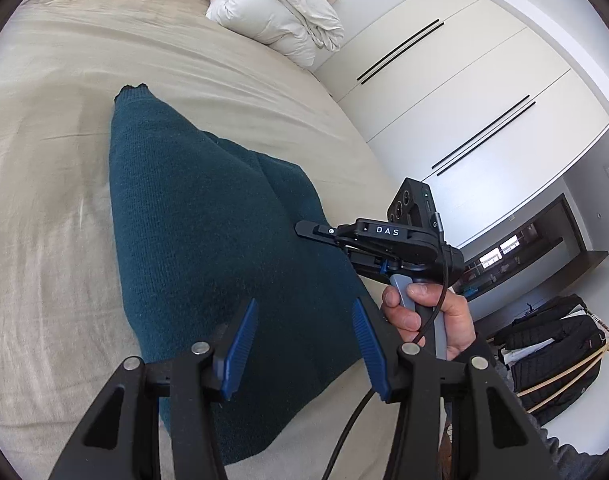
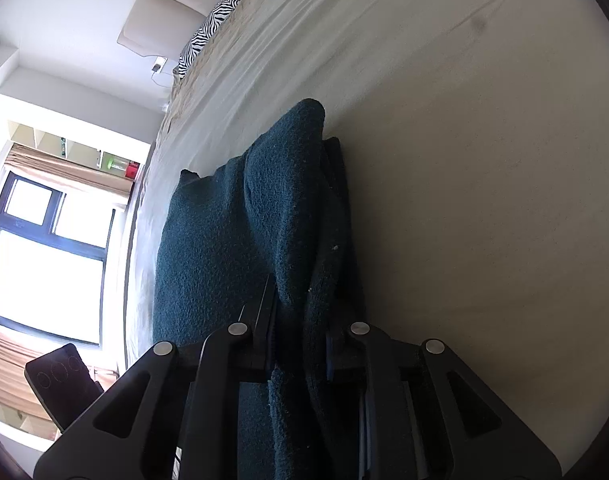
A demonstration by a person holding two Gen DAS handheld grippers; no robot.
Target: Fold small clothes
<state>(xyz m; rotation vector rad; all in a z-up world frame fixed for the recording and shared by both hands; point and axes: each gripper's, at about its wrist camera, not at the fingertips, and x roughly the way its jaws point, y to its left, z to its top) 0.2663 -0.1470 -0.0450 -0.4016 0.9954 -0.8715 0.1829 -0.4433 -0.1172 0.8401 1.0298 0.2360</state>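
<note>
Teal sweater [image 1: 208, 216] lies flat on bed [image 1: 44, 200], long way pointing off from me. My right tool [image 2: 300, 344] pinches sweater's right edge, cloth bunched between jaws. My left tool [image 1: 304, 344] half open, empty, over near end. Fold should go leftward across sweater.

Your right claw [image 2: 300, 344] hid its own pads under the teal knit garment [image 2: 208, 248] bunched between them. The garment's near edge ran out of the frame, and your right hand [image 1: 428, 320] was partly cut off.
</note>
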